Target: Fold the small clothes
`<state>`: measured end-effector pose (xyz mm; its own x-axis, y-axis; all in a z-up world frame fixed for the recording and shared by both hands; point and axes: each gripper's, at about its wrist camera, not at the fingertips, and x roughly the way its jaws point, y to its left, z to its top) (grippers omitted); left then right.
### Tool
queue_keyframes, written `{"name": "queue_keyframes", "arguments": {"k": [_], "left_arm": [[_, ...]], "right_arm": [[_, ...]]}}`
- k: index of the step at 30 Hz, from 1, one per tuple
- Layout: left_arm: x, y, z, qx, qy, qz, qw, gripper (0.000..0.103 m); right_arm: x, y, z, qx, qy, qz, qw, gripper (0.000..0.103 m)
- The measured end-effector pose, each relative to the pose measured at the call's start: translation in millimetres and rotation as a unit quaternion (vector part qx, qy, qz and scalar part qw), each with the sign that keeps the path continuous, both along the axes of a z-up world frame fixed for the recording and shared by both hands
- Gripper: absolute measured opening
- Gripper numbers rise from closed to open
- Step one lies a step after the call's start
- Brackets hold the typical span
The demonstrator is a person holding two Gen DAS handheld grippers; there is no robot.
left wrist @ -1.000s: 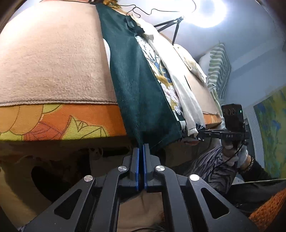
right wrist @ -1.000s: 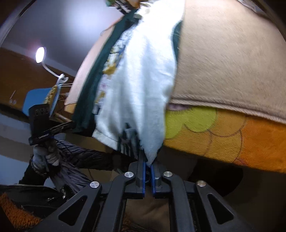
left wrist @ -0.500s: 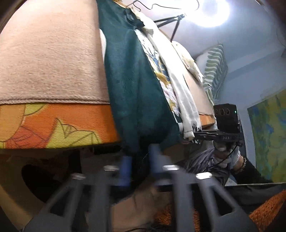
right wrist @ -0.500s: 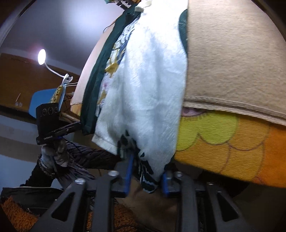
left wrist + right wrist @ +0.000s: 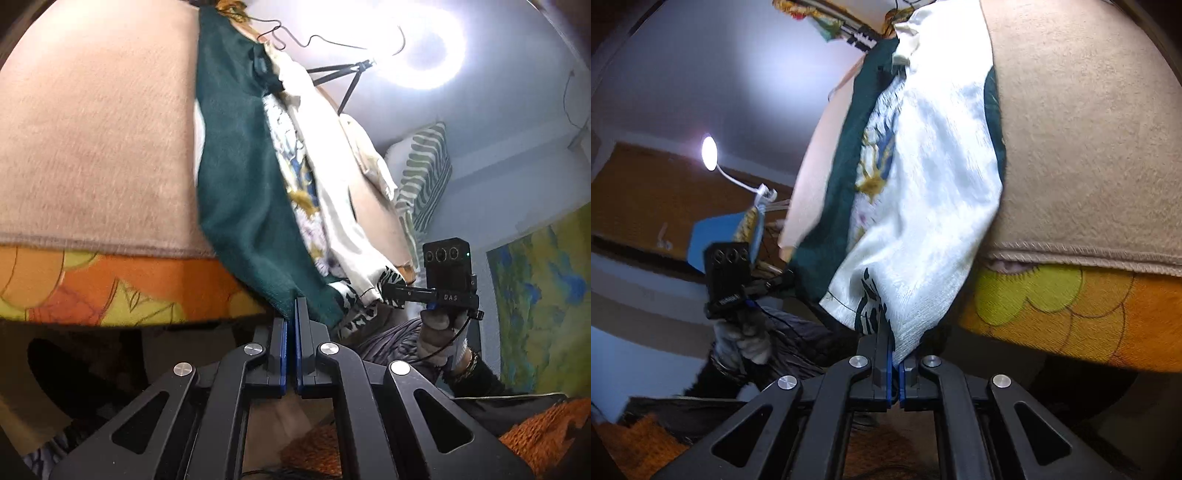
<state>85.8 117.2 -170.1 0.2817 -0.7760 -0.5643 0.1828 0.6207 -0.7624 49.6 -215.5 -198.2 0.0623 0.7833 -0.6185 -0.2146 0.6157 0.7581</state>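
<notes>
At near bed (image 5: 92, 155) edge, left tool (image 5: 290, 314) pinches green garment (image 5: 240, 206) hem, right tool (image 5: 894, 354) pinches white cloth (image 5: 923, 229) corner. Risk: uneven pull slips thin hem out.

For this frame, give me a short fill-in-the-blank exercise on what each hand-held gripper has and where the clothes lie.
1. The left hand-held gripper is shut on the hem of the ____ garment.
2. The right hand-held gripper is shut on the ____ garment.
3. Both garments drape over the edge of a ____ blanket.

Missing words: green; white; beige
</notes>
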Motion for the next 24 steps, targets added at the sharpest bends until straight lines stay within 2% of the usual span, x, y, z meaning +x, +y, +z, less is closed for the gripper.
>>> {"name": "queue_keyframes", "arguments": {"k": [5,11,18,24], "left_arm": [[21.4,5.9,20.2,-0.004,-0.016,0.006,0.9998,0.001],[59.0,16.0,31.5,0.000,-0.029,0.021,0.9993,0.001],[105.6,12.3,22.5,0.022,-0.022,0.031,0.9990,0.001],[132.2,11.4,5.2,0.046,-0.008,0.037,0.9982,0.001]], "right_arm": [[23.1,-3.7,19.6,0.014,-0.005,-0.020,1.000,0.000],[60.4,1.0,23.6,0.000,-0.003,-0.032,0.999,0.000],[114.9,7.7,17.5,-0.024,0.006,-0.044,0.999,0.000],[146.0,11.7,6.9,-0.048,0.013,-0.052,0.997,0.000]]}}
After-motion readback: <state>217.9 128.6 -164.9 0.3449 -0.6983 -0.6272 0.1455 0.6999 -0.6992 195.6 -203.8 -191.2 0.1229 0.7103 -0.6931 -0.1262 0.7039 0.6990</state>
